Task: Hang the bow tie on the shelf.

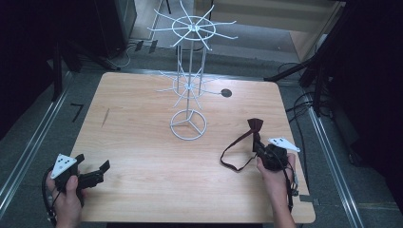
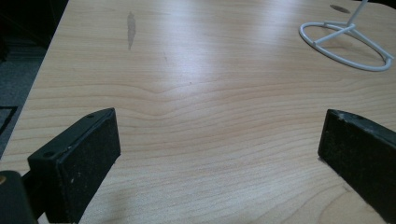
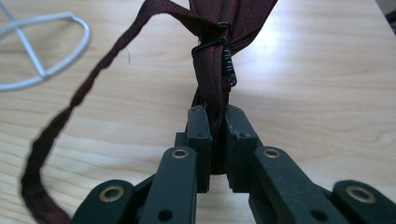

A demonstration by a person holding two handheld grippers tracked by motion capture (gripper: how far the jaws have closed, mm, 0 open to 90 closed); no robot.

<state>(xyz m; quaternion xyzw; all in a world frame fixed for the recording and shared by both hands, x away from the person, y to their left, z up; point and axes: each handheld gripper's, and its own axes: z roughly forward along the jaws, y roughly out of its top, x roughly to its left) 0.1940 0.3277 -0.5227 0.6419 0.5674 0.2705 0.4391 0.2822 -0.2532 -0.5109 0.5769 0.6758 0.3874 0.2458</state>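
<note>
Counter (image 1: pixel 142 156): light wood, rounded corners, dark streak near its left side.
Wire display rack (image 1: pixel 190 76): white, upright at centre-back, ring base, two tiers of radiating hooks.
Dark round spot (image 1: pixel 226 93): just right of rack.

- The wire rack (image 1: pixel 189 76) is stood on the counter (image 1: pixel 142 156) at its middle, toward the far edge.
- The bow tie (image 1: pixel 254 126) is placed right of the rack's base, with its strap (image 1: pixel 233 154) trailed nearer.
- The left gripper (image 1: pixel 97 173) is kept at the near left corner, the right gripper (image 1: pixel 259 142) at the near right.
</note>
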